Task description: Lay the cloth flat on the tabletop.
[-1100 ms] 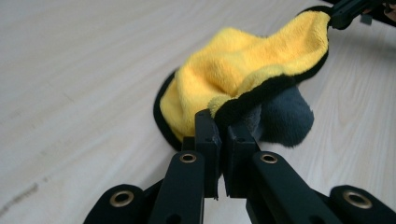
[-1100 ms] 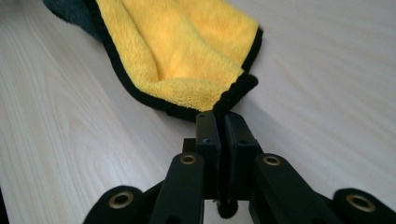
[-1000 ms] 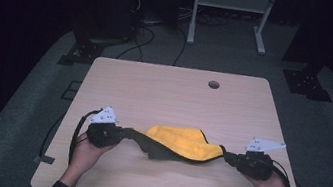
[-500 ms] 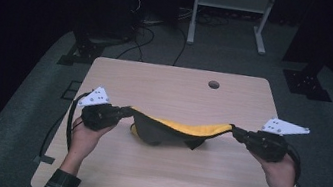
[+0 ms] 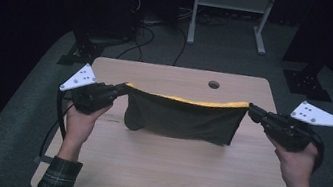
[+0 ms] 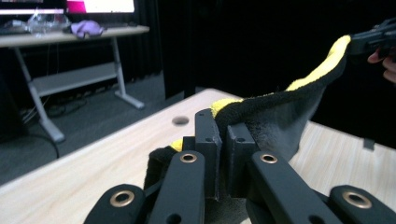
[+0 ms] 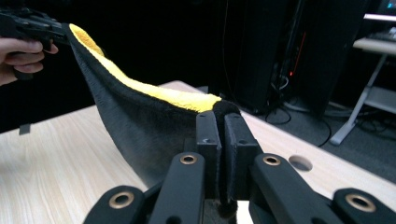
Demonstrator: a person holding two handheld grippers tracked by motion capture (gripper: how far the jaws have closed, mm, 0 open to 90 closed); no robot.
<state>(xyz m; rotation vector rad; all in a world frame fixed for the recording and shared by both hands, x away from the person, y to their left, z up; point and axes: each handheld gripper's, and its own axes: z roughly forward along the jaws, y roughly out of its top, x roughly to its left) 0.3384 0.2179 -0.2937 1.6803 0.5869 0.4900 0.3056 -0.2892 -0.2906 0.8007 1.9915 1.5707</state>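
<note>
1. The soft dark grey cloth with a yellow fleece inner face [image 5: 183, 119] hangs in the middle of the high view, stretched between the two grippers above the pale wooden table [image 5: 171, 175]. Its lower edge looks clear of the tabletop, though how far I cannot tell.
2. The left gripper [image 5: 122, 90] has its jaws pressed together on the cloth's left top corner; in the left gripper view the fabric bunches between the black pads [image 6: 223, 154].
3. The right gripper [image 5: 252, 111] is likewise clamped on the right top corner [image 7: 219, 154].
4. Risk, as I judge it: each grip holds only a thin corner, so pulling the hands further apart could drag a corner out and drop that side.
5. The cloth looks plush; its top edge runs taut with a yellow rim, and its lower left corner sags in a fold.
</note>
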